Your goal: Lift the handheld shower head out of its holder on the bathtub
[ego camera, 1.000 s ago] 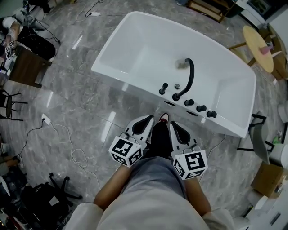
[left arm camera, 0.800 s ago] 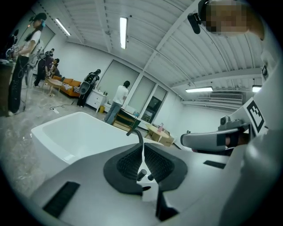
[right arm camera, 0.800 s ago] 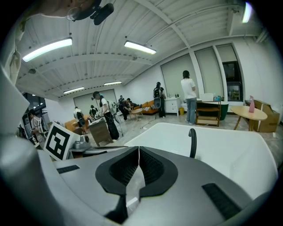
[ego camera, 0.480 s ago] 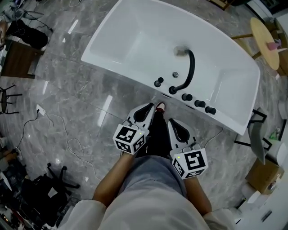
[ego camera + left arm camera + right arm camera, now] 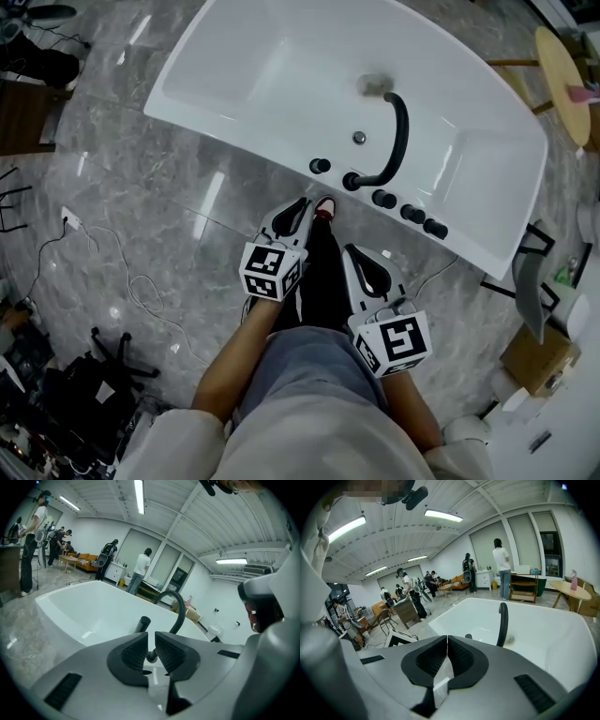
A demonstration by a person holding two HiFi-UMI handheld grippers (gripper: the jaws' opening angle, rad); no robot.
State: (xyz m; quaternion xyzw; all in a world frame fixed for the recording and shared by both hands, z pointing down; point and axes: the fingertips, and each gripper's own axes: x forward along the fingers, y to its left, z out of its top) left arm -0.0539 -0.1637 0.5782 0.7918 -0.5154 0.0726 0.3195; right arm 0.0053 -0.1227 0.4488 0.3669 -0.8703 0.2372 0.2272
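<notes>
In the head view the white bathtub (image 5: 244, 141) lies across the top of the grey marble floor (image 5: 141, 206); the handheld shower head (image 5: 320, 166), a short black cylinder, stands upright in its holder on the near rim, untouched; the curved black spout (image 5: 399, 131) rises just at its 3 o'clock, and three black knobs (image 5: 411, 213) run on along the rim toward 4 o'clock.

The left gripper (image 5: 305, 206) hangs near the rim with the shower head at its 12 o'clock; its jaws are opening, a narrow slit between the pads with nothing in it; the left gripper view shows the shower head (image 5: 142, 624) beyond the tips. The right gripper (image 5: 350, 253) sits at 5 o'clock of the left one, clenched pad to pad on nothing.

The person's shoe (image 5: 324, 206) and dark trouser leg (image 5: 323, 281) lie between the two grippers. A white cable (image 5: 141, 291) loops over the floor at 9 o'clock; a round wooden table (image 5: 562, 70) stands at 2 o'clock; a cardboard box (image 5: 536, 361) at 4 o'clock. Each marker cube (image 5: 273, 270) bears black-and-white square patterns. People (image 5: 503, 569) stand beyond the tub.
</notes>
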